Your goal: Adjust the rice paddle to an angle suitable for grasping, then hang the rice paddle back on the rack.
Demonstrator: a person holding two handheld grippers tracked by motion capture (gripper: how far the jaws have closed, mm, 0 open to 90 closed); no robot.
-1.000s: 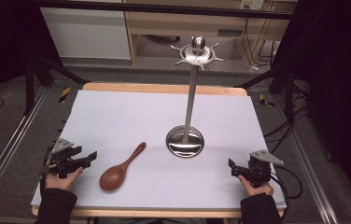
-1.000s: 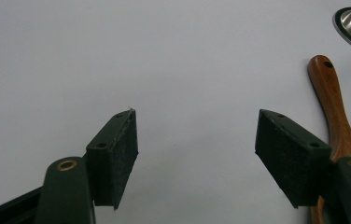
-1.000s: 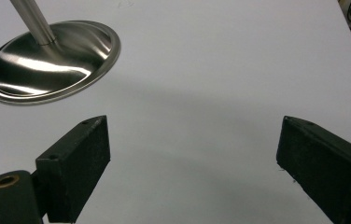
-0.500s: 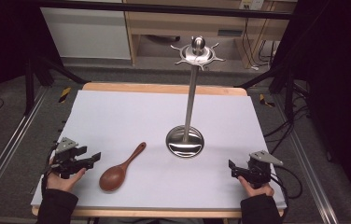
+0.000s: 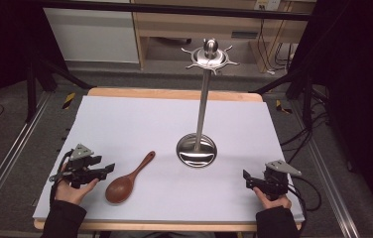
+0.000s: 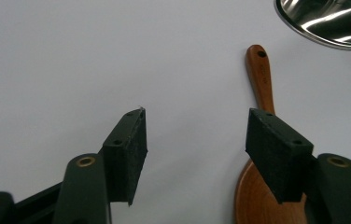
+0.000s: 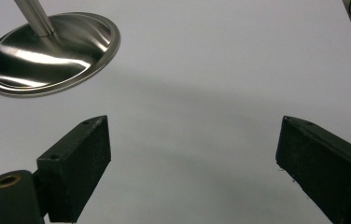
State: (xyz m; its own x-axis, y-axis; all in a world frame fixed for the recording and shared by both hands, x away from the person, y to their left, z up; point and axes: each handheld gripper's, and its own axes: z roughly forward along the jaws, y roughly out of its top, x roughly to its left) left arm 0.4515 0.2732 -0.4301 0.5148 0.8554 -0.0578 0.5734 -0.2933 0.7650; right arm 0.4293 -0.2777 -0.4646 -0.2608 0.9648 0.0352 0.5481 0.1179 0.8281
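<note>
Left claw (image 5: pixel 106 169) sits lower left of the high view, just left of the spoon (image 5: pixel 126 180). Its jaws have just been closing a bit but stand apart w/ nothing between them; in the left claw view the right jaw overlaps the spoon bowl (image 6: pixel 257 198), handle running up toward the stand base (image 6: pixel 332 21) at top right. Spoon lies flat on the white tabletop (image 5: pixel 140 124), lower centre-left, handle aimed up-right at the stand (image 5: pixel 197 148). Right claw (image 5: pixel 249 179) at lower right, jaws wide apart, empty, over bare tabletop.
</note>
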